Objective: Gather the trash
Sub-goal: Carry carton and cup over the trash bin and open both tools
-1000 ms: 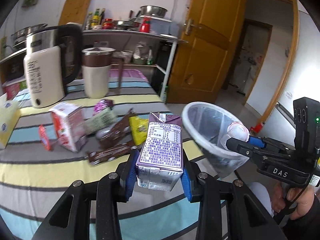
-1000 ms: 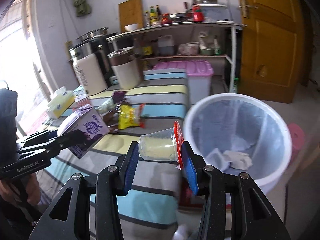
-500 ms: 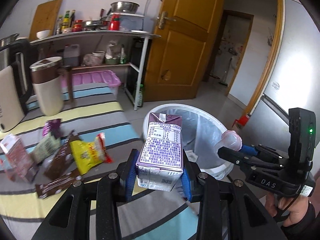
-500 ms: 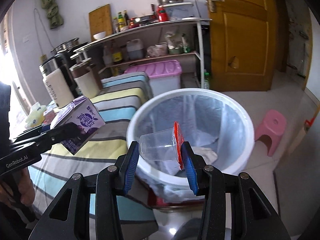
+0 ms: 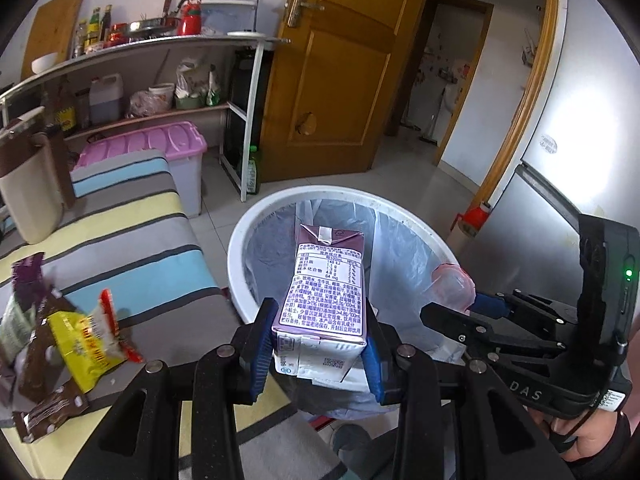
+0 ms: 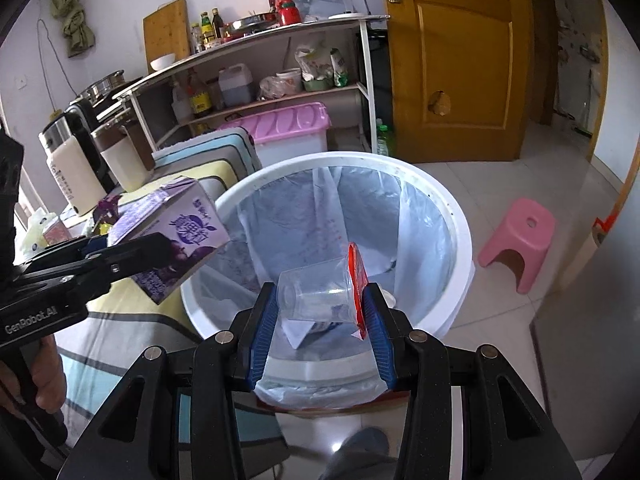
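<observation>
My left gripper is shut on a purple milk carton and holds it over the near rim of the white trash bin. The carton also shows in the right wrist view. My right gripper is shut on a clear plastic cup with a red peeled lid and holds it over the bin. The bin has a clear bag liner and some paper trash inside. The right gripper also shows in the left wrist view.
Snack wrappers lie on the striped tablecloth at the left. A kettle and a canister stand further back. A pink storage box, a shelf, a pink stool and a wooden door surround the bin.
Both grippers have swung right from the table to above the trash bin, each still holding its item. The bin now fills the middle of both views.
</observation>
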Available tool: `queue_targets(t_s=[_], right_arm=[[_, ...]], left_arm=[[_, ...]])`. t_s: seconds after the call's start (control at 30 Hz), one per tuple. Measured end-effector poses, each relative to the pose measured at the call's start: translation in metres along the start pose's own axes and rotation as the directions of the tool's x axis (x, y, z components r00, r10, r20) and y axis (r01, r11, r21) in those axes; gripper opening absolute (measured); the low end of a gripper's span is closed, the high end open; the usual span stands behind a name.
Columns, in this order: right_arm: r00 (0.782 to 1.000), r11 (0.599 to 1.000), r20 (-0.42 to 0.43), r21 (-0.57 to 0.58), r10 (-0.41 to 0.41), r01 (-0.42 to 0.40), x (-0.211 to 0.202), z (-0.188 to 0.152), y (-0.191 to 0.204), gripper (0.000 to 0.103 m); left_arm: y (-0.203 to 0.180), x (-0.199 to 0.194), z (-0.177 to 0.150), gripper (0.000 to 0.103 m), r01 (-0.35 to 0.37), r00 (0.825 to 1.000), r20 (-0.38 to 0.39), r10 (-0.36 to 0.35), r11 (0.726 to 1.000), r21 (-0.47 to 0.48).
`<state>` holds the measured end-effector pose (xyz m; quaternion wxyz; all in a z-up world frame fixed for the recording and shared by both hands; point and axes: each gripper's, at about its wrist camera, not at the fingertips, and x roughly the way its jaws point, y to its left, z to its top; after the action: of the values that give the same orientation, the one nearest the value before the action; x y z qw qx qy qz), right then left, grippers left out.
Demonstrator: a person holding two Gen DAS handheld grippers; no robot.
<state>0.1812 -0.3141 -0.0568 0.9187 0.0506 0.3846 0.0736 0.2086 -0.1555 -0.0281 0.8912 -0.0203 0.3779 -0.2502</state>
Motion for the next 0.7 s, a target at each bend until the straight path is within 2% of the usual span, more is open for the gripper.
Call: queue_targets(t_s=[0.2,0.3,0.7], right_arm=[[1.000,1.000,-0.021,-0.003,-0.015,0.015,0.006,-0.002,-0.001,0.046],[0.999,1.000,-0.027,-0.001,-0.020,0.020,0.008,-0.003,-0.002,0.047],[1.000,1.000,0.021,0.006,-0.007,0.007,-0.013,-0.003,0.002,0.049]], left_arm=[[-0.002,0.011,0.001,0.040,0.009,1.000,-0.024,-0.009,1.000,0.013],[-0.004,0.010,0.001,0.044,0.005,1.000,-0.025,-0.005,1.000,0.013],[-0.001,-0.009,-0.005,0.045,0.020,1.000,0.009,-0.020,1.000,-0.011]])
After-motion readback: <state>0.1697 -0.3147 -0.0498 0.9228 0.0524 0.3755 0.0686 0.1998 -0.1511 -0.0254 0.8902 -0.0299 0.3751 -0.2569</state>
